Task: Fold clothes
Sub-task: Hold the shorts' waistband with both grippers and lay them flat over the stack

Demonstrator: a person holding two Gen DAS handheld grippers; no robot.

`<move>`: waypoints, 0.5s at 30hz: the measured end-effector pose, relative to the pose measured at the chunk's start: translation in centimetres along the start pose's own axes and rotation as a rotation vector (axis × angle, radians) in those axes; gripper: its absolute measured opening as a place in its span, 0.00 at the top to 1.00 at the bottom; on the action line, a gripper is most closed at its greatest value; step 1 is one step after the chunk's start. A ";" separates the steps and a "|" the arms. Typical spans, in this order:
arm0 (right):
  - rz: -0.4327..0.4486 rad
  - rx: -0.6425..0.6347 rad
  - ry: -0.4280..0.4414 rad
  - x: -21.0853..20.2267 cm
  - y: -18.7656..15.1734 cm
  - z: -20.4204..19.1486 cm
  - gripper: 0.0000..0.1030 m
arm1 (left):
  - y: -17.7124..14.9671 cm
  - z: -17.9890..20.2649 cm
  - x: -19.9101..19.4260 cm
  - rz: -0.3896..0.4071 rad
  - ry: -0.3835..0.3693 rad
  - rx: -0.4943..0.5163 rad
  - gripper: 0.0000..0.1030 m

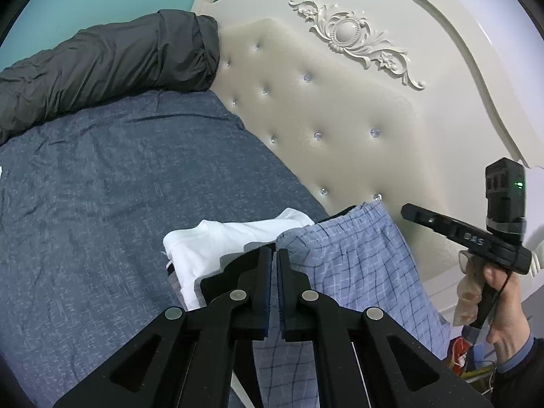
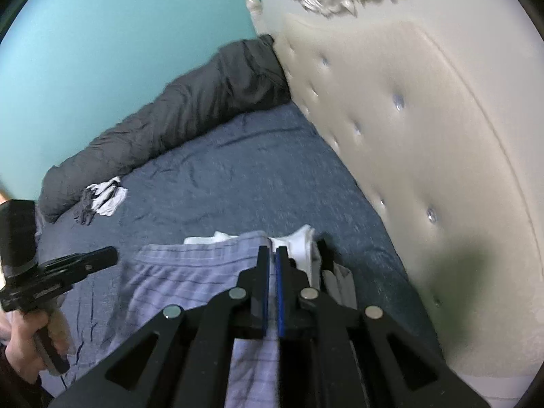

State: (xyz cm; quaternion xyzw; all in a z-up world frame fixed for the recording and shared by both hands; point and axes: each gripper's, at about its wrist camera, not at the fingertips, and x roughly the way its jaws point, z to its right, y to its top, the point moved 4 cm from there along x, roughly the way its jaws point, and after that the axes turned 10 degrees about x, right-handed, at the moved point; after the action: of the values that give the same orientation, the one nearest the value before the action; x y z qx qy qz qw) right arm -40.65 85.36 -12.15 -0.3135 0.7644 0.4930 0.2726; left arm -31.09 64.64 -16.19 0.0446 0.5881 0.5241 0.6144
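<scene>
Blue plaid shorts (image 1: 360, 272) hang between both grippers above the bed, beside the headboard. My left gripper (image 1: 274, 255) is shut on the shorts' waistband edge. My right gripper (image 2: 272, 253) is shut on the other side of the shorts (image 2: 190, 272). A white garment (image 1: 217, 241) lies on the blue bedsheet just behind the shorts; it also shows in the right wrist view (image 2: 302, 241). The right gripper's body (image 1: 476, 234) shows in the left wrist view, and the left gripper's body (image 2: 64, 268) shows in the right wrist view.
A dark grey rolled duvet (image 1: 102, 64) lies along the far side of the bed by the teal wall. A cream tufted headboard (image 1: 323, 108) stands close on the right. A small grey and black pile of clothes (image 2: 102, 200) lies on the blue sheet (image 1: 119, 187).
</scene>
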 end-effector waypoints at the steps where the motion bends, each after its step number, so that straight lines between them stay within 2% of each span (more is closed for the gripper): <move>1: 0.008 -0.012 0.006 -0.4 -0.2 -0.2 0.97 | -0.1 0.2 -0.2 0.000 -0.001 0.005 0.94; 6: -0.043 -0.045 0.048 -0.1 -1.8 -0.6 0.97 | -1.4 2.2 -0.5 -0.033 -0.025 0.068 0.92; 10: -0.072 -0.028 0.023 0.4 -3.3 0.5 0.97 | -2.9 3.2 0.2 -0.086 -0.003 0.119 0.92; 15: -0.048 0.018 0.003 -1.2 -4.3 2.1 0.97 | -4.4 2.4 0.7 -0.120 0.020 0.095 0.92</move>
State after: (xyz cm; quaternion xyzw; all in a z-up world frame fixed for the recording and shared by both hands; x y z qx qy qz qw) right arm -36.39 86.20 -14.60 -0.3302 0.7615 0.4789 0.2860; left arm -26.86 64.54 -18.90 0.0329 0.6200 0.4583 0.6360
